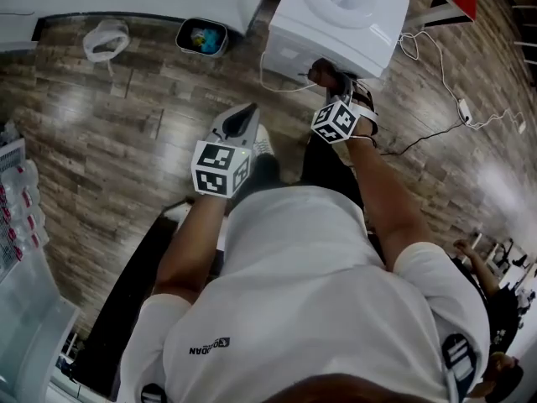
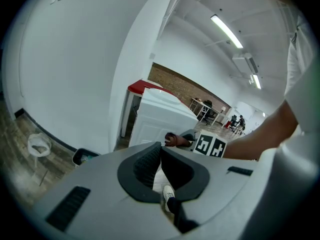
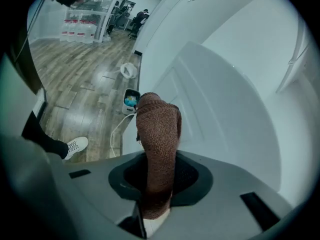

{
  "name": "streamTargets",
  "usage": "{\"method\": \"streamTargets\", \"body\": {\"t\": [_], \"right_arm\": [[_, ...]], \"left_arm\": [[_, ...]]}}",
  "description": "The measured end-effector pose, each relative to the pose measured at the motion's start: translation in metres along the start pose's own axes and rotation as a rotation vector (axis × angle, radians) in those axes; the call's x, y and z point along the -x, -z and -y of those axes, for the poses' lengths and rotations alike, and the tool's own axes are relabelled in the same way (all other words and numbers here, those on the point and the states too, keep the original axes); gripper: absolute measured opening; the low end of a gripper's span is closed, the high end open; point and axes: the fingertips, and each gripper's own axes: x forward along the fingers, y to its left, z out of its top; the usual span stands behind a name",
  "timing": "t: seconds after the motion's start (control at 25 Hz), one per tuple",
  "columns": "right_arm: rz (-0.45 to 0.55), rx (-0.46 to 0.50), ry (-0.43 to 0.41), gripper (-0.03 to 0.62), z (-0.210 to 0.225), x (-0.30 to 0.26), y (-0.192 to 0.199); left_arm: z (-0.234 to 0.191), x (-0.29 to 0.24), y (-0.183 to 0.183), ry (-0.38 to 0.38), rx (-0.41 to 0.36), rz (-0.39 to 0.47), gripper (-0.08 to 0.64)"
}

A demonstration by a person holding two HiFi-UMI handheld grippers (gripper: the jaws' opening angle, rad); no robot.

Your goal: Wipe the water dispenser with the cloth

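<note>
Brown knitted cloth (image 3: 159,129), folded, clamped in right claw (image 3: 159,176) beside white water dispenser (image 3: 225,114), left claw (image 2: 160,151) closed, empty.

Small bin (image 1: 202,36), white bag (image 1: 105,39), cable (image 1: 463,107) on wood floor (image 1: 109,133)

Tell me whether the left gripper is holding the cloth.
No, the left gripper is shut on nothing; the brown cloth sits in the right gripper.

Your right gripper (image 1: 329,78), arm stretched forward, is clamped on the cloth (image 3: 159,134). Your left gripper (image 1: 242,116) sits nearer your body, jaws seemingly pressed together with nothing between them.
</note>
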Motion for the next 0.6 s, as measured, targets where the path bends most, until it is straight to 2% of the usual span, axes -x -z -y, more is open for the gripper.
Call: {"method": "streamTargets", "body": {"t": [0.28,0.6], "right_arm": [[-0.045,0.023,-0.076,0.086,-0.039,-0.048,0.012],[-0.109,0.014,-0.157,0.086,-0.083,-0.096,0.029]], "left_arm": [[0.003,0.004,0.006,-0.028,0.035,-0.005,0.0],[0.0,0.019,0.032,-0.068,0.08,-0.056,0.0]]}}
